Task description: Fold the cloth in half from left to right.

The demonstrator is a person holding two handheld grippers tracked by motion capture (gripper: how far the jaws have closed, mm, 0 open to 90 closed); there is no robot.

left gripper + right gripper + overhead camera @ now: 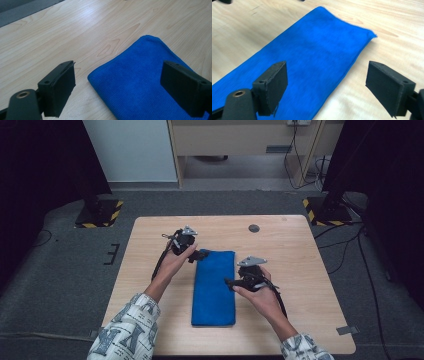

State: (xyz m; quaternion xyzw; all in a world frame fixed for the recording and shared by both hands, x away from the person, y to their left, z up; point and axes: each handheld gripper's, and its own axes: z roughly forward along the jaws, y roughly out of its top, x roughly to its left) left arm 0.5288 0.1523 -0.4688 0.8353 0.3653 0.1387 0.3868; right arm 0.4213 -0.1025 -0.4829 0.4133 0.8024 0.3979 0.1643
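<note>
A folded blue cloth (pixel 214 287) lies flat and lengthwise on the middle of the wooden table (pixel 290 250). My left gripper (pixel 199 255) hovers at the cloth's far left corner (pixel 140 82), jaws open, nothing between them. My right gripper (pixel 231 283) is at the cloth's right edge, about halfway along it, also open and empty. In the right gripper view the cloth (pixel 307 57) runs under the left jaw, its far corner beyond the jaws.
A small dark round disc (pixel 254 228) sits flush in the table near its far edge. Grey carpet surrounds the table. Two stand bases with yellow-black stripes (pixel 100 213) (pixel 326 211) sit on the floor beyond the far corners.
</note>
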